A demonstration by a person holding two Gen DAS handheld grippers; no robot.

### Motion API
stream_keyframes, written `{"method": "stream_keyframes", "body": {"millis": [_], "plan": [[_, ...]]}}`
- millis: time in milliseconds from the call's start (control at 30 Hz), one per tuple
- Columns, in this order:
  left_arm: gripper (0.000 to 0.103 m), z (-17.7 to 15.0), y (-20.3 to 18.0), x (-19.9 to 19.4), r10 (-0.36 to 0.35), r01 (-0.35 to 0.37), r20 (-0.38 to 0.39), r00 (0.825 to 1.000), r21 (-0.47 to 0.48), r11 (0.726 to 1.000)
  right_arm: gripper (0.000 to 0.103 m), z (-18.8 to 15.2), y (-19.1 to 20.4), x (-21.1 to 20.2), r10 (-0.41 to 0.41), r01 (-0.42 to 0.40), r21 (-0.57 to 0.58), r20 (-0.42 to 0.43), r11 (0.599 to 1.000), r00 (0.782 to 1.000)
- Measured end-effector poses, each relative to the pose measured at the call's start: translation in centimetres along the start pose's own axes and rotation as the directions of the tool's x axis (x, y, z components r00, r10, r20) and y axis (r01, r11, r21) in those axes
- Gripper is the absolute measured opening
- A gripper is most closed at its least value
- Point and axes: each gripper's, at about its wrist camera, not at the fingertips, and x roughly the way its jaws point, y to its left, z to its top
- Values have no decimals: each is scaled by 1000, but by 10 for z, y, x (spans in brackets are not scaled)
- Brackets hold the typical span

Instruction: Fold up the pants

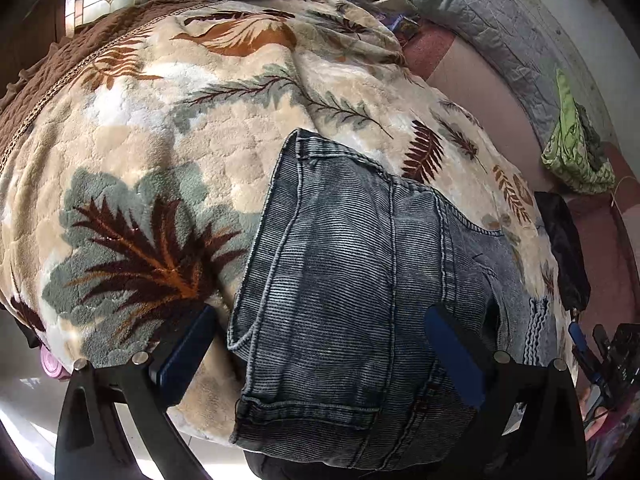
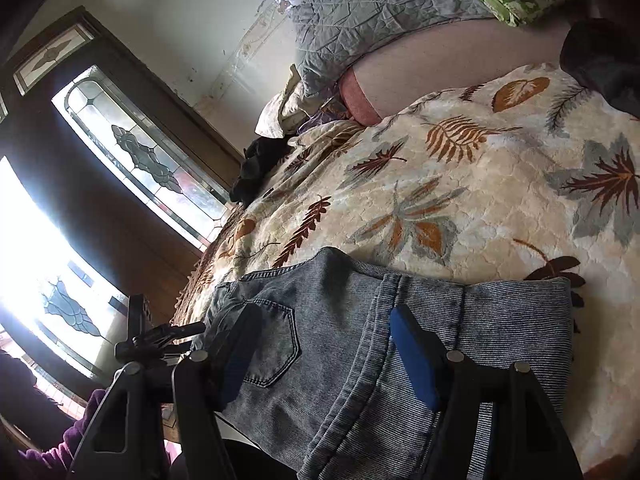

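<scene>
Pants (image 1: 352,264) on leaf blanket (image 1: 160,152), pillow (image 1: 480,12) beyond

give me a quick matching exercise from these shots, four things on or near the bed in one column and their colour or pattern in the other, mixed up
Things:
1. pants
2. blanket
3. quilt
4. pads on the left hand-held gripper

Colour or pattern:
a. cream with brown and grey-green leaves
b. blue
c. plain grey, stitched
d. faded blue-grey denim

Pairs: 1-d, 2-a, 3-c, 4-b
</scene>
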Motion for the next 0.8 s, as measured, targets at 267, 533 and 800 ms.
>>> {"method": "stream_keyframes", "body": {"millis": [267,533,800], "plan": [[56,-2,-14,1,66,-67,15,998,86,994,70,1,0,6,7,-7,2,-7,1000,1000],[68,-2,-24,8,106,-112,76,991,77,991,70,3,-4,6,-11,11,11,0,1000,1000],[28,0,-54,-12,161,-184,156,975,147,972,70,13,-24,-13,-33,30,61,59,998,998]]}}
